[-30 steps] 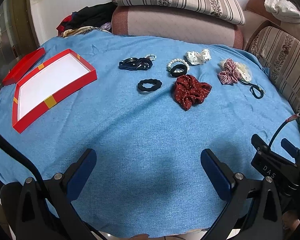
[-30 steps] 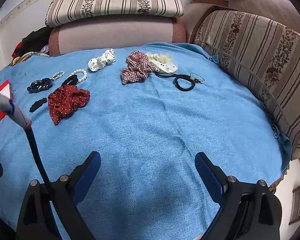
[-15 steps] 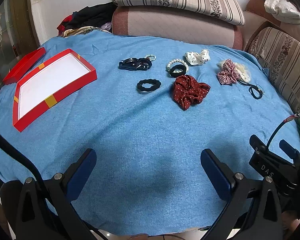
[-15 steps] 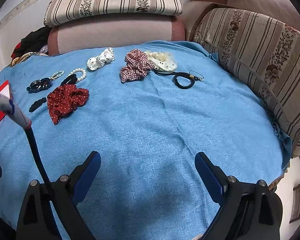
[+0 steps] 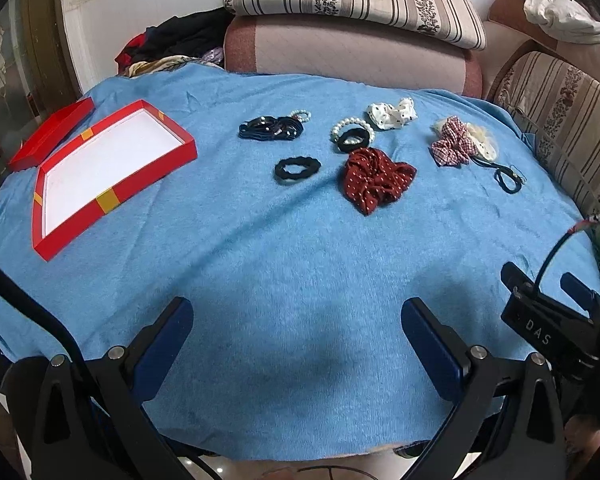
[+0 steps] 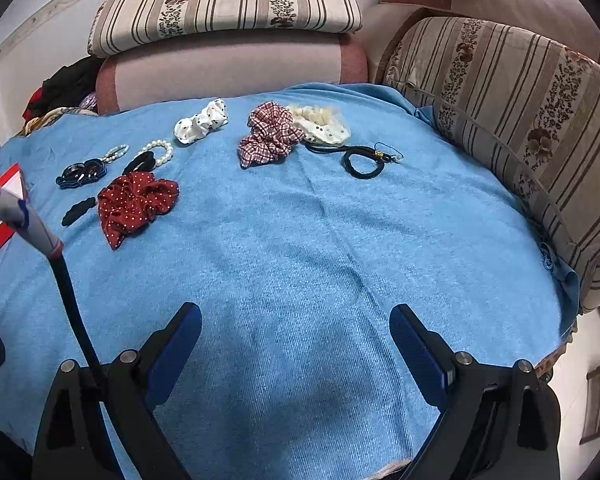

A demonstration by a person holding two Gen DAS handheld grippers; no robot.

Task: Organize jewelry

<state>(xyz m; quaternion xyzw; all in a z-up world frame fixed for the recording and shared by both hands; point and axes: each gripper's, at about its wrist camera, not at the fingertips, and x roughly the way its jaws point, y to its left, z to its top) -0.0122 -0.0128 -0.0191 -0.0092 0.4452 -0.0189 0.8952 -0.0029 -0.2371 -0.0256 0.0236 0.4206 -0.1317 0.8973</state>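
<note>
Both grippers hang low over the near edge of the bench, fingers spread wide w/ nothing between them: left gripper (image 5: 296,324) and right gripper (image 6: 296,328) are released, prob. staged for a first pick. The jewelry lies loose across the far half of the blue cloth (image 5: 300,260), well apart from both tools. The red box (image 5: 100,168), white inside and empty, sits open at far left w/ its red lid (image 5: 52,136) just behind it, so it looks like the intended destination. Nearest it is the dark bangle cluster (image 5: 268,128) w/ a small bead bracelet (image 5: 300,115) touching; then the black wavy hair tie (image 5: 297,169), the pearl bracelet (image 5: 352,126) around/against a black tie, and the dark red dotted scrunchie (image 5: 376,184). Further right: white dotted scrunchie (image 6: 200,122), plaid scrunchie (image 6: 270,136) overlapping a cream scrunchie (image 6: 320,126), and a black cord tie w/ gold charm (image 6: 364,160). Items are spaced out, prob. so each can be taken singly. Only readable writing: "DAS" on the black housing (image 5: 540,330) at the right edge of the left view. No other labels legible.
</note>
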